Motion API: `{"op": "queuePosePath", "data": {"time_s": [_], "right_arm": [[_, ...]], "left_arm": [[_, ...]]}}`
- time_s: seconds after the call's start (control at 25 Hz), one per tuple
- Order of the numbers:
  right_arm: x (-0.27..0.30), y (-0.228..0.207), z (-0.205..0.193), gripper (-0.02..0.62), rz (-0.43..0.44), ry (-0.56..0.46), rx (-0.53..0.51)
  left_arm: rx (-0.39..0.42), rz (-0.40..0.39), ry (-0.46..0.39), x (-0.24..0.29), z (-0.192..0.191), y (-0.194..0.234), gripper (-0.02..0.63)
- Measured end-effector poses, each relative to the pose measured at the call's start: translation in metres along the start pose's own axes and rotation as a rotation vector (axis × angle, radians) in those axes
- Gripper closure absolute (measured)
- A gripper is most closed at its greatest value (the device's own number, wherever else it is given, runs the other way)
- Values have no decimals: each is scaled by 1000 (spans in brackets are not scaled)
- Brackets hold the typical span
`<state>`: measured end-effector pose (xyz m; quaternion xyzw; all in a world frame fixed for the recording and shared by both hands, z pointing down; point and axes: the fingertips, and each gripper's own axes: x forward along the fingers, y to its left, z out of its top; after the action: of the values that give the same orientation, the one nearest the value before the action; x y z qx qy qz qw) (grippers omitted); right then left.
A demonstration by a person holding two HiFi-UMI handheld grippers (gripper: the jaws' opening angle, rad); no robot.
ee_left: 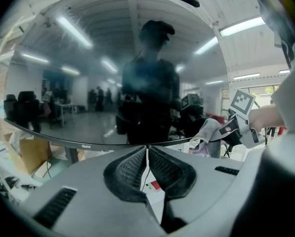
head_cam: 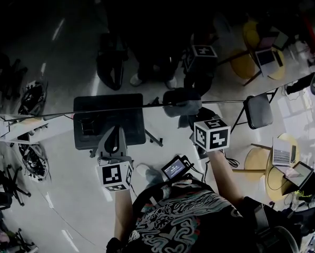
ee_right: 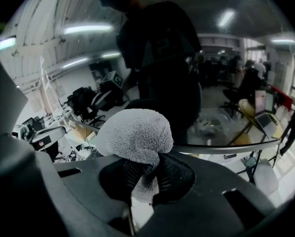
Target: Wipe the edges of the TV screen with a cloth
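Observation:
The TV screen (head_cam: 68,46) fills the top of the head view as a dark mirror. Its thin lower edge (head_cam: 94,112) runs across the frame. My right gripper (head_cam: 192,117) is shut on a grey fluffy cloth (head_cam: 181,105), which it presses against that edge. In the right gripper view the cloth (ee_right: 135,132) bulges out of the jaws and covers the bezel (ee_right: 226,147) beside it. My left gripper (head_cam: 114,136) hangs just under the edge, left of the cloth, shut and empty. Its view shows the bezel (ee_left: 83,144), the cloth (ee_left: 206,132) and my left gripper (ee_left: 147,157).
A dark rectangular stand base (head_cam: 110,120) sits under the screen. A black chair (head_cam: 258,110) and round yellow tables with laptops (head_cam: 281,157) stand at the right. Office chairs and cluttered shelving (head_cam: 20,136) lie at the left. A small lit device (head_cam: 174,167) hangs at the person's chest.

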<state>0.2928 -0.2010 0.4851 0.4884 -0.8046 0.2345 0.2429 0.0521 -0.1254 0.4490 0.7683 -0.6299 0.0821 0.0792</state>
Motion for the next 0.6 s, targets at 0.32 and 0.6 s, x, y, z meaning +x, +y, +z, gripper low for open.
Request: {"op": "queuePosePath", "data": {"time_s": [0.32,0.6], "right_arm": [[5,15,1,526,5,3,18],[14,32,1,526,11,7,29]], "left_arm": [[-14,-1,3,-6,-5,15,580],[-14,-6,-2,-7,-7,32,580]]}}
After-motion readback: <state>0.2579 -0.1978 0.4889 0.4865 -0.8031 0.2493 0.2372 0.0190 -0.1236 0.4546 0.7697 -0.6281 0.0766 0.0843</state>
